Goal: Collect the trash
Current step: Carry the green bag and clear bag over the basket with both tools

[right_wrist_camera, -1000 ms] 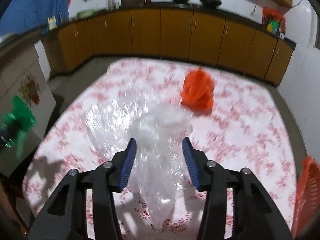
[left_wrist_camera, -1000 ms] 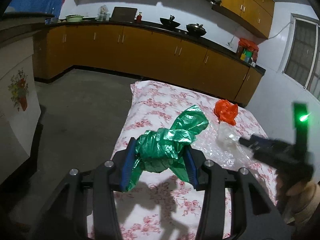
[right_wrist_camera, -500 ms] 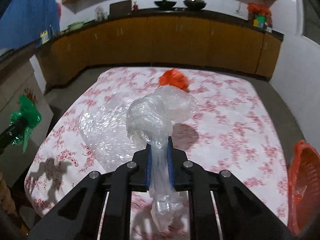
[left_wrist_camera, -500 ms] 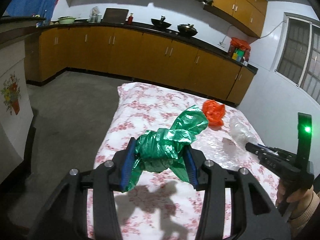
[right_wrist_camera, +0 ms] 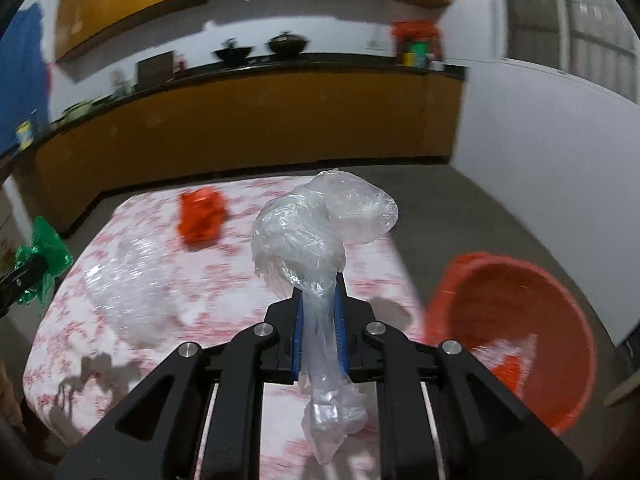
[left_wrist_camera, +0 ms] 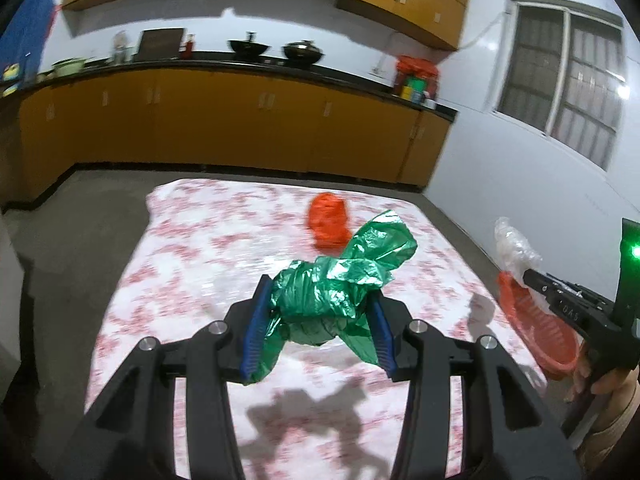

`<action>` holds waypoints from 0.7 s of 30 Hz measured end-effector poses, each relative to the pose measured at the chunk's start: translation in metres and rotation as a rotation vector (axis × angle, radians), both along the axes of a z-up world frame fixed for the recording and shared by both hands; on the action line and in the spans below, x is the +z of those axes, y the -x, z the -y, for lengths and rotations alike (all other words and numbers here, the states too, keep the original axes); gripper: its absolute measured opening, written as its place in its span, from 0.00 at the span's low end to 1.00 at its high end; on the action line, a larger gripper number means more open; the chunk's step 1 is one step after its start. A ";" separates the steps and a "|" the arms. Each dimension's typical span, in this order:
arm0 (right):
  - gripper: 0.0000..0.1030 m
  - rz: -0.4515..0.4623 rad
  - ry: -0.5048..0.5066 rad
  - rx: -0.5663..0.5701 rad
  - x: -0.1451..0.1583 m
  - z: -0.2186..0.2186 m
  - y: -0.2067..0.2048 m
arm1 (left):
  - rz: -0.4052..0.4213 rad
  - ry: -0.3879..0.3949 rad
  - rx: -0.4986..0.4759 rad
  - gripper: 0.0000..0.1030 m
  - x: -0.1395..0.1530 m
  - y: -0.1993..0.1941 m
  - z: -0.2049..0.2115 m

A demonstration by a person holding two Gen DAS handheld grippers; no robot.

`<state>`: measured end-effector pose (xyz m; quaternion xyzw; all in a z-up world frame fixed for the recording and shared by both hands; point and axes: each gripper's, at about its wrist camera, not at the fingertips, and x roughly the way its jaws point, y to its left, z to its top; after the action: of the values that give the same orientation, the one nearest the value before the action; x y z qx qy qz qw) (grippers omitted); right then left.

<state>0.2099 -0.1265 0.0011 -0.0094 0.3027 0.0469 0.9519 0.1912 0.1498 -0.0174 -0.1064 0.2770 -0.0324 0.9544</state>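
Observation:
My left gripper (left_wrist_camera: 318,320) is shut on a crumpled green plastic bag (left_wrist_camera: 340,284) and holds it above the flowered table (left_wrist_camera: 192,264). My right gripper (right_wrist_camera: 318,324) is shut on a knotted clear plastic bag (right_wrist_camera: 316,232), lifted above the table's right edge; it also shows in the left wrist view (left_wrist_camera: 514,250). An orange plastic bag (right_wrist_camera: 200,216) lies on the far part of the table (right_wrist_camera: 240,280). A red-orange basket (right_wrist_camera: 516,344) stands on the floor to the right of the table, with some scraps inside.
A clear plastic sheet (right_wrist_camera: 132,288) lies on the table's left middle. Orange kitchen cabinets (left_wrist_camera: 240,128) with pots on the counter run along the back wall. A white wall (left_wrist_camera: 520,184) with a window stands to the right. Grey floor surrounds the table.
My right gripper closed on the clear bag, lifted it and swung right toward the basket. My left gripper kept the green bag and turned right too.

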 end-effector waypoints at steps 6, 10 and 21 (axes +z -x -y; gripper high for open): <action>0.13 0.032 0.015 -0.173 0.005 0.060 0.021 | 0.013 0.000 -0.102 0.44 0.007 -0.020 0.053; 0.13 0.041 0.028 -0.252 0.005 0.088 0.034 | 0.020 0.002 -0.160 0.44 0.011 -0.032 0.087; 0.13 0.037 0.037 -0.342 -0.001 0.125 0.051 | 0.010 -0.014 -0.302 0.44 0.010 -0.059 0.169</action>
<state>0.1589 -0.2519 -0.0003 0.0240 0.2830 -0.1215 0.9511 0.2503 -0.0193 -0.0071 -0.0570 0.2853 -0.1742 0.9408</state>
